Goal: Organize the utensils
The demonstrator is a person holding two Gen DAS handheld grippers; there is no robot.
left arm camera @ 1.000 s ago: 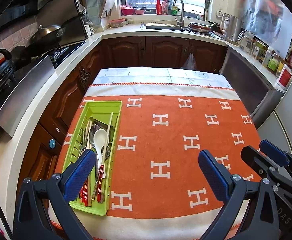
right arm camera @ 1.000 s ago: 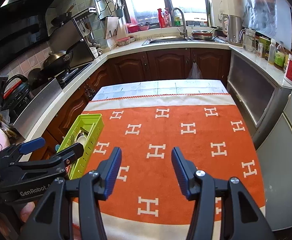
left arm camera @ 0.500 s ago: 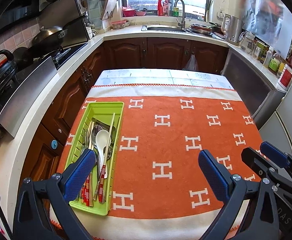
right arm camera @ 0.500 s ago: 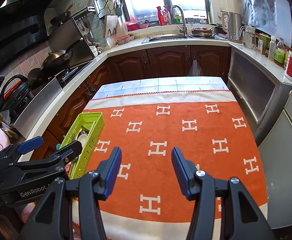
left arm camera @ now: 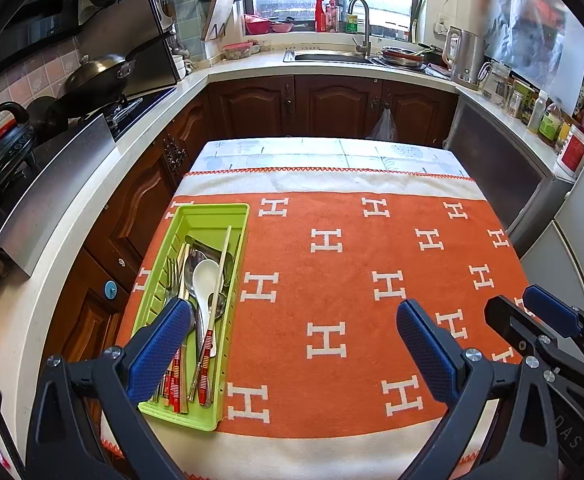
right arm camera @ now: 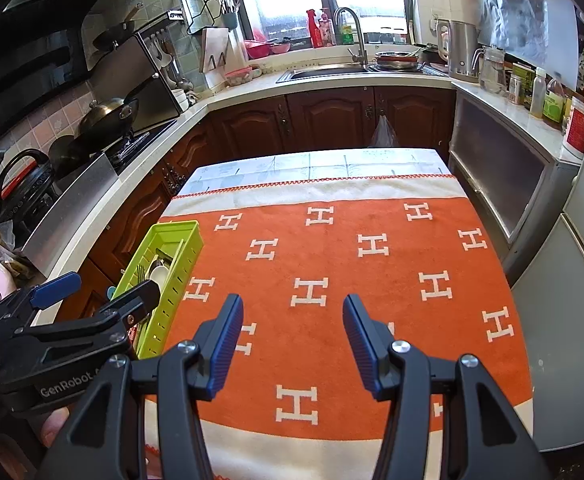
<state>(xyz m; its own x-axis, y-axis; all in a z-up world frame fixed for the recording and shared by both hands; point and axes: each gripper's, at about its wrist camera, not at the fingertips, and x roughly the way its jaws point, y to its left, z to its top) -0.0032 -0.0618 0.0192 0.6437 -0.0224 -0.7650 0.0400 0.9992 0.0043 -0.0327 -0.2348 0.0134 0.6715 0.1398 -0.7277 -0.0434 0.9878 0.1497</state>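
Observation:
A lime green utensil tray lies along the left edge of the table, also in the right wrist view. Inside it rest a white spoon, metal forks, steel spoons and red-handled chopsticks. My left gripper hangs wide open above the near part of the table, its left finger over the tray's near end, nothing between the pads. My right gripper is open over the orange cloth, holding nothing. The left gripper also shows at the left of the right wrist view.
An orange cloth with white H marks covers the table. Dark wood cabinets and a counter with a sink run behind. A stove with a wok stands left. A grey appliance flanks the right side.
Both views have drifted slightly, so the table and tray sit a little lower in frame. Both grippers hold the same width and nothing was picked up.

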